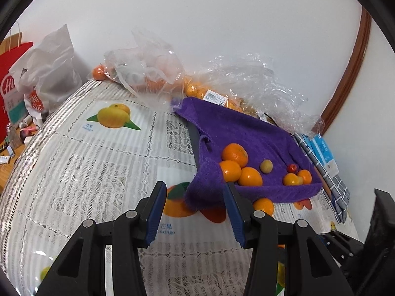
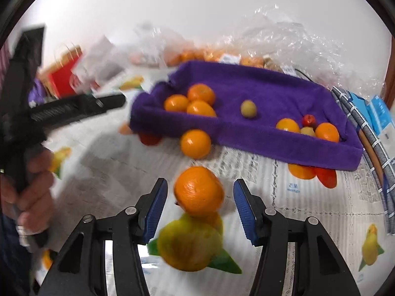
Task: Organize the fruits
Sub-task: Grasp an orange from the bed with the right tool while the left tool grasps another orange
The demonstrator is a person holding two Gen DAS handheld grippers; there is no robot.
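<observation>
A purple-cloth tray (image 2: pixel 246 133) (image 1: pixel 246 128) holds three oranges (image 2: pixel 195 101) (image 1: pixel 234 165) at its left, a yellow-green fruit (image 2: pixel 248 108) (image 1: pixel 266 166) in the middle, and small orange, yellow and red fruits (image 2: pixel 308 125) (image 1: pixel 296 176) at its right. One orange (image 2: pixel 195 143) (image 1: pixel 263 206) lies on the table before the tray. Another orange (image 2: pixel 198 191) sits between the open jaws of my right gripper (image 2: pixel 200 207), not touched by them. My left gripper (image 1: pixel 195 212) is open and empty, near the tray's front left corner.
Clear plastic bags (image 1: pixel 148 66) with more oranges lie at the back by the wall. A red paper bag (image 1: pixel 9 74) and a white bag (image 1: pixel 49 69) stand far left. A folded checked cloth (image 2: pixel 370 148) lies right of the tray. The tablecloth (image 1: pixel 74 172) bears printed fruit pictures.
</observation>
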